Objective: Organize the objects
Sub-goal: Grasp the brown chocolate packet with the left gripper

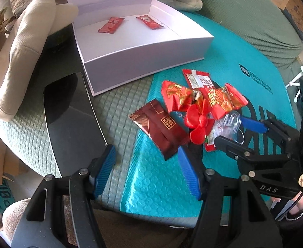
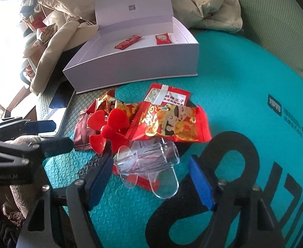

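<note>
On my far left a dark tablet (image 1: 73,119) lies flat on the quilted green cover (image 1: 118,107), just beside the white box (image 1: 143,49). The box stands open with its lid tipped up at the back, and two small red packets (image 1: 111,25) lie apart on its floor.

My left gripper (image 1: 146,170) is pitched steeply downward over the teal bubble mailer (image 1: 157,186). Its blue pads stand moderately apart with only mailer between them; they hold nothing. The dark brown sachet (image 1: 161,128) lies just ahead of the right-hand pad, its near corner close to that pad, though I cannot tell if they touch.

The pile sits on the mailer in front of the box: the brown sachet at its left edge, a red plastic propeller (image 2: 108,132) overlapping it, then red and gold snack packets (image 2: 172,122) behind, and a clear plastic piece (image 2: 149,161) nearest my right side.

My right gripper (image 2: 151,180) also tilts sharply down, coming at the pile from the right. Its jaws are parted, and the clear plastic piece lies between the pads without either pressing on it. Seen from the left wrist, the right gripper's black arms reach in low, with a hand (image 1: 300,204) behind them at the frame's lower right edge.
</note>
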A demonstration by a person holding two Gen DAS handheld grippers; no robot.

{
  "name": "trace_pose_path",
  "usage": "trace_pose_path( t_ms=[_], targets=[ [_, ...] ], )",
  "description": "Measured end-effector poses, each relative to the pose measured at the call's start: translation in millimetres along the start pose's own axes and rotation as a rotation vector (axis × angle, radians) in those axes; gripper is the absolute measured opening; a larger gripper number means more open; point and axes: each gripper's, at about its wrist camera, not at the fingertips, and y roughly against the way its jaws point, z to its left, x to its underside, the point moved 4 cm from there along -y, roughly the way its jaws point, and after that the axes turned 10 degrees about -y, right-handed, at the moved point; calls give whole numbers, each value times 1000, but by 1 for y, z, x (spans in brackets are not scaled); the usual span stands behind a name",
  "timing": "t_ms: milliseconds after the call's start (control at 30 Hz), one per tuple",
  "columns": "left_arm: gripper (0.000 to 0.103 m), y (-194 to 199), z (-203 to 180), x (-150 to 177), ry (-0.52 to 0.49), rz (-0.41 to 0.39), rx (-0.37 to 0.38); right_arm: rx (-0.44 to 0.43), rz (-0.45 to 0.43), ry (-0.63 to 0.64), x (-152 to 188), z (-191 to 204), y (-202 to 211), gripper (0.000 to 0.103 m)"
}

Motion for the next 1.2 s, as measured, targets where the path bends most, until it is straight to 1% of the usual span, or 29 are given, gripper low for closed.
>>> trace_pose_path(
  t_ms=[33, 67, 233, 600, 700, 767, 833, 867, 933, 1000, 1100, 1200],
  targets=[
    [61, -1, 1, -1, 7, 0, 3, -7, 4, -4, 1, -1, 0, 64],
    [61, -2, 1, -1, 10, 1, 5, -15, 10, -9, 1, -2, 0, 61],
    [61, -8, -1, -7, 18, 2, 10, -26, 12, -34, 3, -10, 1, 61],
    [61, -35, -13, -22, 8, 20, 8, 20, 17, -71, 13, -31, 9, 61],
    [61, -34, -16, -23, 5, 4, -2, 25, 17, -74, 12, -31, 9, 61],
    [58, -35, -16, -25, 2, -4, 0, 24, 17, -76, 13, -32, 9, 61],
    [47, -35, -17, -23, 2, -9, 7, 24, 16, -77, 13, -32, 9, 61],
    [45, -34, -17, -23, 2, -14, 6, 24, 16, -76, 13, -32, 9, 61],
    [36, -31, -15, -22, 8, -28, -8, 26, 14, -76, 13, -31, 9, 61],
    [32, -30, -11, -21, 22, -40, 0, 25, 11, -74, 14, -30, 9, 61],
    [30, -28, -7, -20, 35, -45, 22, 10, 8, -74, 17, -28, 10, 61],
    [23, -24, -8, -18, 26, -55, 18, 12, 6, -68, 20, -27, 13, 61]
  ],
)
